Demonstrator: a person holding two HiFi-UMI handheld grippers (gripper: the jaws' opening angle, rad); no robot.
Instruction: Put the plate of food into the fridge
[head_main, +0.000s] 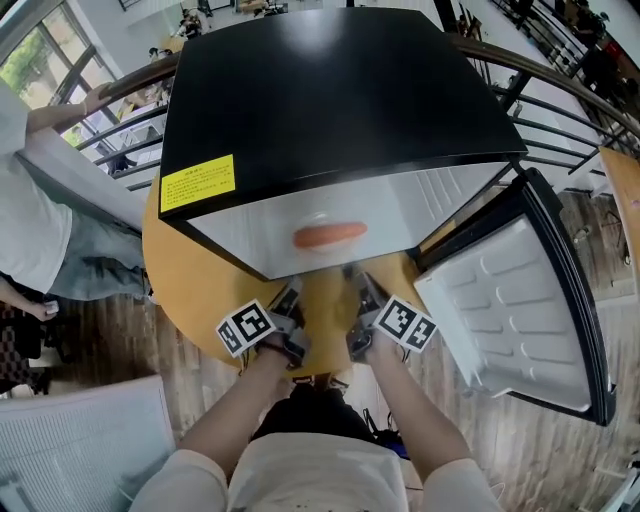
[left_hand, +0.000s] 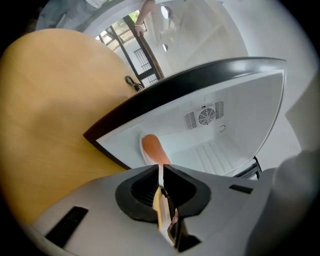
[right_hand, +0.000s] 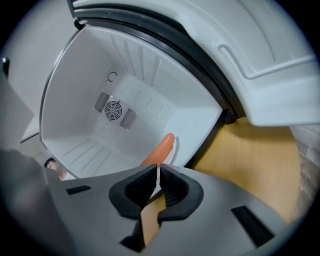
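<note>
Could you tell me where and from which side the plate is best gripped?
By its thin near rim, from the open front of the fridge: the plate sits level inside, walls closing the other sides. The left gripper and right gripper hold it there, either side of the sausage.

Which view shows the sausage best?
Head view: the sausage lies whole and unblocked inside the fridge. The left and right gripper views show it too, but the left tool and right tool each cover its near end.
</note>
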